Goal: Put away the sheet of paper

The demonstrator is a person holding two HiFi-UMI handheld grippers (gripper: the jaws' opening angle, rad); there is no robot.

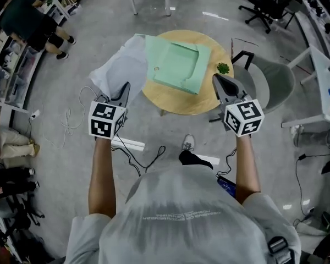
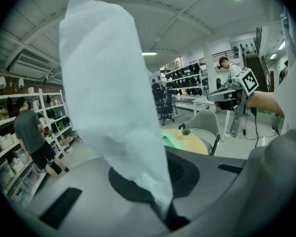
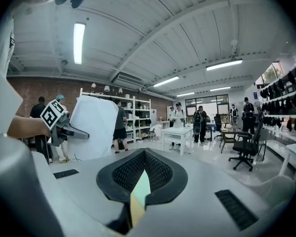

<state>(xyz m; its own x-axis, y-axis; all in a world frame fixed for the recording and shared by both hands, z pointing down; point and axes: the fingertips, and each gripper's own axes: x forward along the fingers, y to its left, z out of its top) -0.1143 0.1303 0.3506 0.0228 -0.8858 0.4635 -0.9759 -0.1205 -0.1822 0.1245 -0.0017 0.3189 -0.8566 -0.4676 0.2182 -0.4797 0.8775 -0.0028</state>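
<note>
My left gripper (image 1: 124, 88) is clamped on the sheet of paper (image 1: 122, 65), which sticks out at 12 o'clock. My right gripper (image 1: 218, 80) is closed, with the green folder (image 1: 176, 65) at its 10 o'clock.

Three cameras on one person: one on the head, one on each hand-held gripper.

The head view looks steeply down past the person's shoulders onto both forearms, the left gripper (image 1: 125, 88), the right gripper (image 1: 216, 77) and a round table (image 1: 176, 106) just beyond them. Each gripper view sits low and very close behind its own jaws, facing roughly level across the room. The left gripper view shares the table with the head view and catches the right gripper at its right. The right gripper view catches the left gripper at its left.
</note>
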